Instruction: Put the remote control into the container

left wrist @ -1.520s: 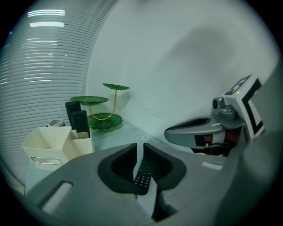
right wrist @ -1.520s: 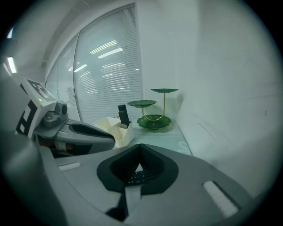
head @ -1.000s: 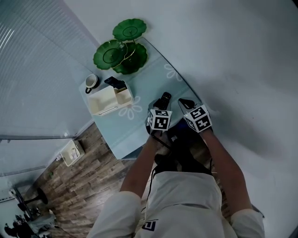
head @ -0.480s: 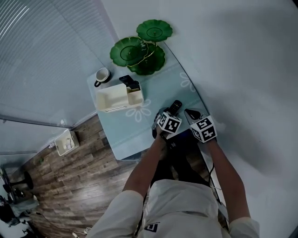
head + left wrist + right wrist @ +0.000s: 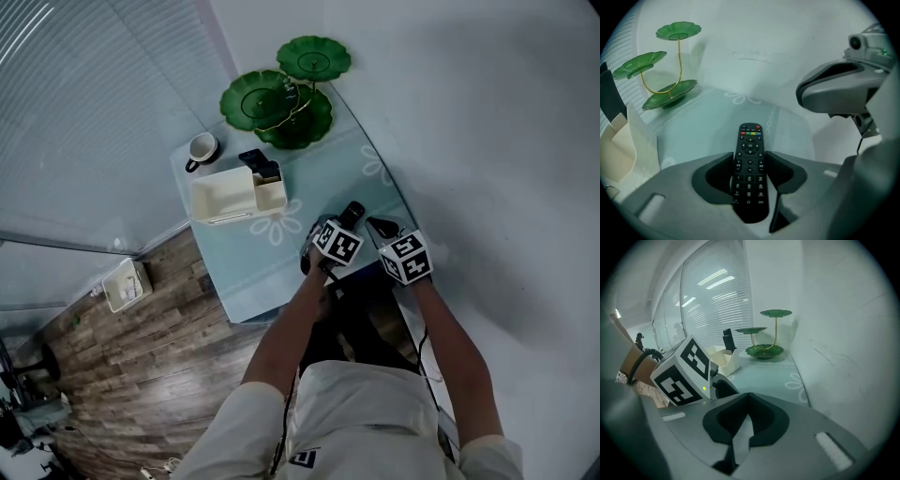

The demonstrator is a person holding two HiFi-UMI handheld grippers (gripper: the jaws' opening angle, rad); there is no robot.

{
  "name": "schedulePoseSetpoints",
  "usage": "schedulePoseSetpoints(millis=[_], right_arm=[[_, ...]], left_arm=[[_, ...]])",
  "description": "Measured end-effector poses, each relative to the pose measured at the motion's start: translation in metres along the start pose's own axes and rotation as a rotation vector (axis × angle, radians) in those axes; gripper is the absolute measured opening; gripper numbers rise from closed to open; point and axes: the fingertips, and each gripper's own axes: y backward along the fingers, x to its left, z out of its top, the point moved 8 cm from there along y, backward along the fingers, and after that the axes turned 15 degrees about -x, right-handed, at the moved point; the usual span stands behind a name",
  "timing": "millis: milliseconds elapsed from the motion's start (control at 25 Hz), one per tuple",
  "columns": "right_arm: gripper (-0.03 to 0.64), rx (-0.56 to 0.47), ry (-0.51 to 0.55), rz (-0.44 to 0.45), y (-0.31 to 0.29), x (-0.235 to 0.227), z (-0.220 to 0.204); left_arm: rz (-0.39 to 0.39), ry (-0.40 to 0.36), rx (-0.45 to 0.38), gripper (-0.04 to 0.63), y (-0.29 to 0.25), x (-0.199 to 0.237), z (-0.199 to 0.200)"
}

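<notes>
Pale blue glass table top [image 5: 251,267] with white flower prints, set against a white wall, carries all items of concern. Black, slim plastic remote control [image 5: 749,168] lies flat on it, near the wall-side edge. In the left gripper view its long axis runs from 6 to 12 o'clock, with the coloured-button end at 12, in line with the tool. Left gripper [image 5: 750,157] straddles the remote control at mid-length. Its jaws have just been closing, and the pads appear to bear on both long edges with no gap visible. Right gripper [image 5: 746,401] sits just beside it at 3 o'clock in the head view, jaws together with nothing between them. It is judged to play no part in the pick. Cream rectangular plastic container [image 5: 225,197] stands well apart on the same surface, at about 10 o'clock from the remote control in the head view. Assessment: the left hand is the nearer one and is already aligned. The coming move is a lift and a carry toward 10 o'clock.
</notes>
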Motion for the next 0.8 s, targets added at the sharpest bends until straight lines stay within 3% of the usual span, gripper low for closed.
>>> schedulePoseSetpoints(millis=[200, 400, 600, 800], right_arm=[[0.003, 0.019, -0.049, -0.014, -0.01, -0.008, 0.001], [0.003, 0.011, -0.201, -0.017, -0.024, -0.012, 0.01], [0.123, 0.046, -0.32, 0.133, -0.048, -0.016, 0.042], [0.147, 0.014, -0.446, 0.353, -0.081, 0.001, 0.089]], left_arm=[[0.021, -0.012, -0.052, 0.22, 0.007, 0.007, -0.007], [0.049, -0.032, -0.124, 0.22, 0.039, 0.014, 0.001], [0.101, -0.045, -0.241, 0.219, 0.087, 0.031, 0.009], [0.164, -0.043, -0.311, 0.219, 0.129, 0.055, 0.006]])
